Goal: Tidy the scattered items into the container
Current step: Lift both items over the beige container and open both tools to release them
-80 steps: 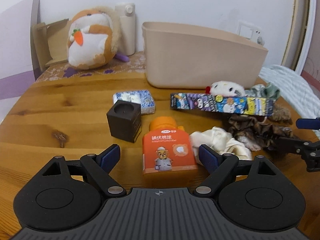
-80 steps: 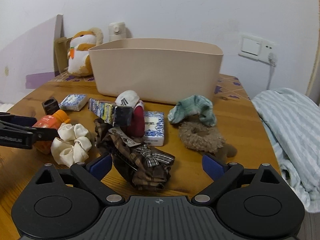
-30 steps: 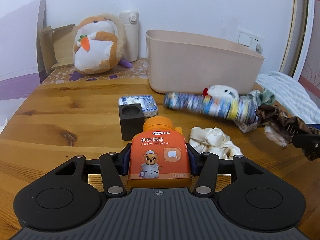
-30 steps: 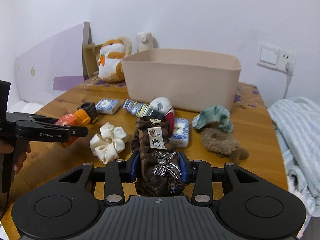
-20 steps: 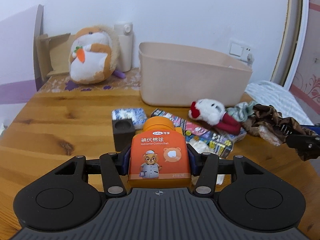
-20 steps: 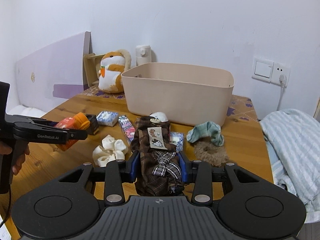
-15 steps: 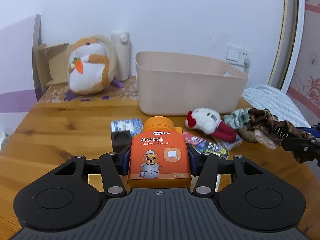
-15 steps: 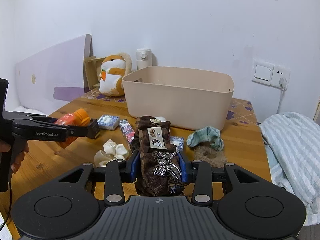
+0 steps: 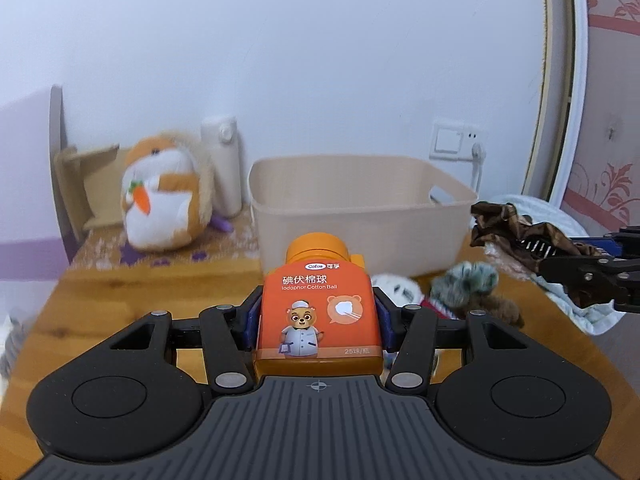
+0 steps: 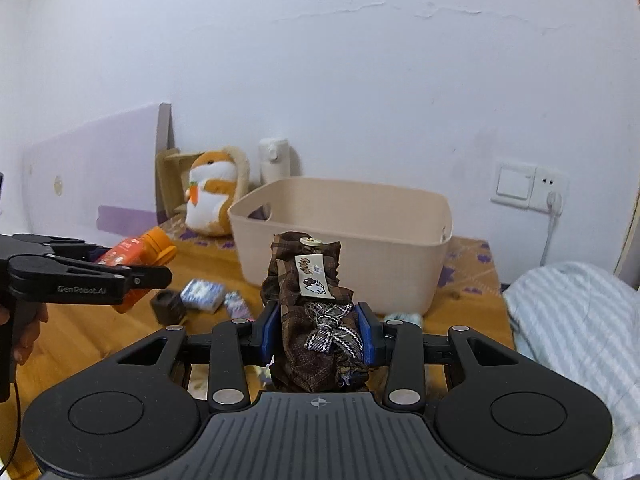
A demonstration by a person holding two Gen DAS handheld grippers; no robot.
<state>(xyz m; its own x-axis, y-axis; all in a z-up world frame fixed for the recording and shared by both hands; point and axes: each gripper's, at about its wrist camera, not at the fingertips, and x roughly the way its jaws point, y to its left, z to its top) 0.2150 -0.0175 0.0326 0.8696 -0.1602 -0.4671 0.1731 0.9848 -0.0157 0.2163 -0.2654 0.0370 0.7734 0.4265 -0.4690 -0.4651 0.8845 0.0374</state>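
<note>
Left tongs (image 9: 318, 316): closed on the orange bottle (image 9: 318, 312), which is clamped by its flat sides between the blue pads, cap pointing away from the camera, and is held clear above the tabletop (image 9: 120, 320). In the right wrist view the same bottle (image 10: 134, 256) is seen raised over the tabletop's left part, with a person's hand (image 10: 26, 332) on the grip of the left tongs (image 10: 160, 274). Right tongs (image 10: 318, 338): closed on the brown plaid scrunchie (image 10: 316, 300), a bunched cloth item with a white label and a small bow, gripped at its lower part, its upper end standing free above the pads. In the left wrist view the scrunchie (image 9: 508, 232) is seen lifted at the right, level with the container's rim. Beige container (image 10: 344, 240): an open tub standing toward the far edge of the tabletop, beyond both held items; nothing can be made out inside it. Items lying on the tabletop in front of the container: a dark square block (image 10: 168, 306), a blue-and-white patterned packet (image 10: 202, 294) just beside it, a red-and-white plush (image 9: 400, 292), and a green scrunchie (image 9: 466, 288), the last two blurred. Plush hamster with carrot (image 9: 160, 204) and white flask (image 9: 222, 168): set at the far left corner, beside the container. Striped bedding (image 10: 576, 320): lying past the right edge.
</note>
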